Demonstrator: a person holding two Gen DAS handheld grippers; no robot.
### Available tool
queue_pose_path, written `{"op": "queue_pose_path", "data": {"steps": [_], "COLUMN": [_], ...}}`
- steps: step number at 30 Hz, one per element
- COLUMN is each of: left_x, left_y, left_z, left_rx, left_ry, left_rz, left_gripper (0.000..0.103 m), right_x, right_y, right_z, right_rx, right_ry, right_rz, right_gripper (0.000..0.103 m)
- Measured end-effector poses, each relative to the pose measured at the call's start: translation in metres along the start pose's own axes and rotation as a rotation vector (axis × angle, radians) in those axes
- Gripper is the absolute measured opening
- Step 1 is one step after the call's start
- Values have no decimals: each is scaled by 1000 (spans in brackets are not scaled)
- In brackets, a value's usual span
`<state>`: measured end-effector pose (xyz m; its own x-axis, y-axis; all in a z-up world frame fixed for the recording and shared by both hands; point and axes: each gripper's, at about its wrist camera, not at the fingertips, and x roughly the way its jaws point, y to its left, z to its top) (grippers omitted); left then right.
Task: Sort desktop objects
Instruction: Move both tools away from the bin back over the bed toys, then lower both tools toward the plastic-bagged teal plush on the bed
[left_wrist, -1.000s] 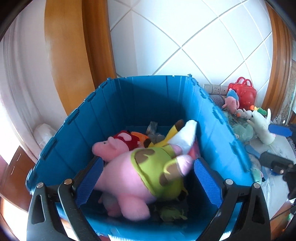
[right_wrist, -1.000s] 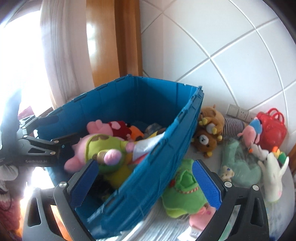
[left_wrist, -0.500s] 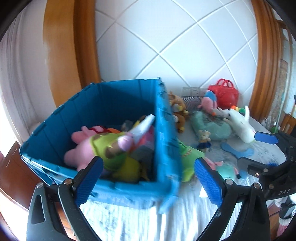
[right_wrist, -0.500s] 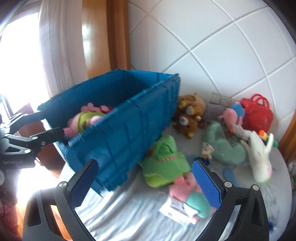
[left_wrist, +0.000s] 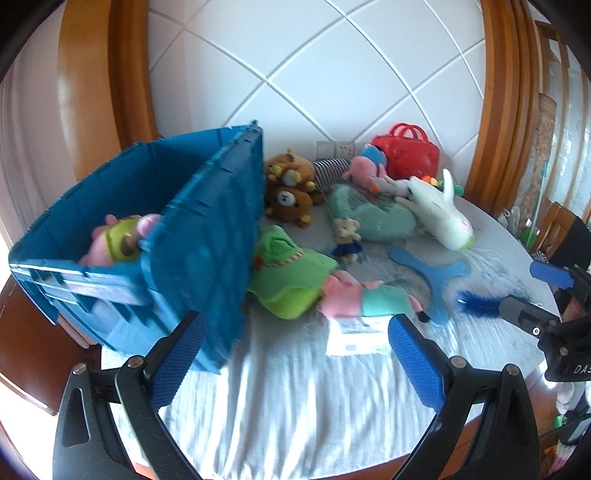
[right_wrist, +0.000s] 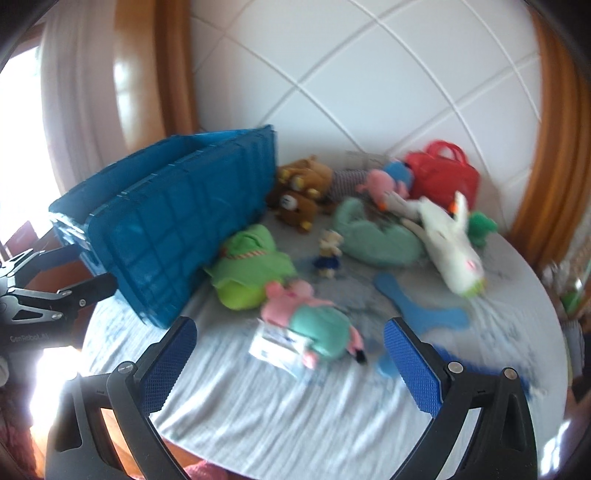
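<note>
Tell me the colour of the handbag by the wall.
Red; the handbag shows sharpest in the left wrist view.

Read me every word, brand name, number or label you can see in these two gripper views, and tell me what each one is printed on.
"DA", cut off by the picture edge: on the black body of the right gripper, seen from the left wrist.
"GenRobot", with trailing characters too blurred to read: on the black body of the left gripper, seen from the right wrist.
White printed paper tag beside the pink and teal pig plush: too blurred to read.
</note>
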<state>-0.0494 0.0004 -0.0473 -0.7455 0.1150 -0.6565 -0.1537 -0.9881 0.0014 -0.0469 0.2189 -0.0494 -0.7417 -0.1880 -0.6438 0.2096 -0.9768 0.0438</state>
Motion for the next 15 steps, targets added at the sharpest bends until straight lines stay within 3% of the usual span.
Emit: {"op": "queue_pose_path", "data": {"steps": [8,15], "left_x": [19,53], "left_y": [-51,-78], "left_z": [-5,18], "left_rx": [39,85], "left_ry": [44,44], "left_rz": [-47,-133], "left_gripper": [101,102], "right_x": [-15,-5], "right_y": [-57,-88], "right_z": [-32,-26], "right_rx": [104,147], "right_ry": [7,-9], "right_rz": [-50,-115], "right_gripper": [103,103]}}
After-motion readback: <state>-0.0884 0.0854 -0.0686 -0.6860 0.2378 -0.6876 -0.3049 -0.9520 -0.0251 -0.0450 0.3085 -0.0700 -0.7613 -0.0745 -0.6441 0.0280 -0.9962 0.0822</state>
